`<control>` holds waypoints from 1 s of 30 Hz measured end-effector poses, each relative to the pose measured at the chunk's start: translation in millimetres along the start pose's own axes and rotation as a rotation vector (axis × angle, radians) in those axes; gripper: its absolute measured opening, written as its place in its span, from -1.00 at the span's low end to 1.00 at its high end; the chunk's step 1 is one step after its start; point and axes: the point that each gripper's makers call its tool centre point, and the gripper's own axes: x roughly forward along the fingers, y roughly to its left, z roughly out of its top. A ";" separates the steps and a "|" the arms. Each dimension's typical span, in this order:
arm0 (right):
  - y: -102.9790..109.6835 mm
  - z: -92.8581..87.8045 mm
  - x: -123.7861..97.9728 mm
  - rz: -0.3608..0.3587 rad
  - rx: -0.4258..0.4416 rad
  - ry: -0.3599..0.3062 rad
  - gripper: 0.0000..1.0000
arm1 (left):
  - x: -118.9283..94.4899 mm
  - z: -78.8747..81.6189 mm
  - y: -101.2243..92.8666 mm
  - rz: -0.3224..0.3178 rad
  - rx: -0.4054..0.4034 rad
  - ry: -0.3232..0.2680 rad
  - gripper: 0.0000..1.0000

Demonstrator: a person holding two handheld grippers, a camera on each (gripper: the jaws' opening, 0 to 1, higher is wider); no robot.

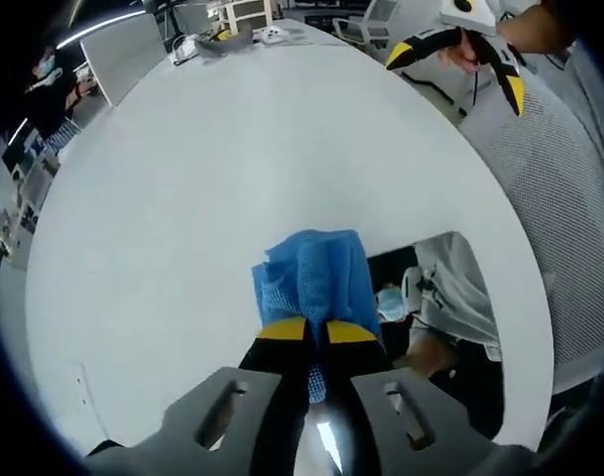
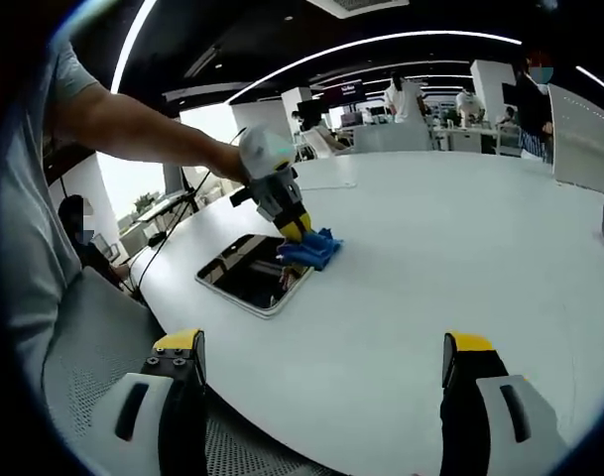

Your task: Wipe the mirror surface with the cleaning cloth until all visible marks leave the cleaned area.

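Observation:
A blue cleaning cloth (image 1: pixel 316 278) is pinched in my left gripper (image 1: pixel 316 332), whose yellow-tipped jaws are shut on it. It is pressed at the edge of a flat rectangular mirror (image 1: pixel 450 327) lying on the white table (image 1: pixel 232 159). From the right gripper view, the mirror (image 2: pixel 254 273) lies left of centre with the cloth (image 2: pixel 311 248) at its far corner under the left gripper (image 2: pixel 294 228). My right gripper (image 2: pixel 321 362) is open, held above the table's near edge with nothing between its fingers. It also appears high up as the right gripper (image 1: pixel 465 59).
A grey mesh chair back (image 2: pixel 93 367) sits by the table's near edge. A monitor (image 1: pixel 123 55) and small items (image 1: pixel 222 40) stand at the table's far end. People and desks fill the room behind.

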 end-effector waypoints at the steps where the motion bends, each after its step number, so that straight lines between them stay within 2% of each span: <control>1: 0.3 -1.7 0.0 0.000 0.000 0.006 0.97 | -0.7 -2.6 -0.2 0.003 -0.001 0.001 -0.96; 17: -2.0 2.4 -3.3 -0.011 -0.007 -0.001 0.95 | -12.8 -25.7 -0.4 0.016 -0.019 0.025 -0.96; 30: 3.6 3.6 -0.5 -0.008 -0.002 -0.003 0.95 | -13.4 -25.9 -1.1 0.030 -0.027 0.035 -0.96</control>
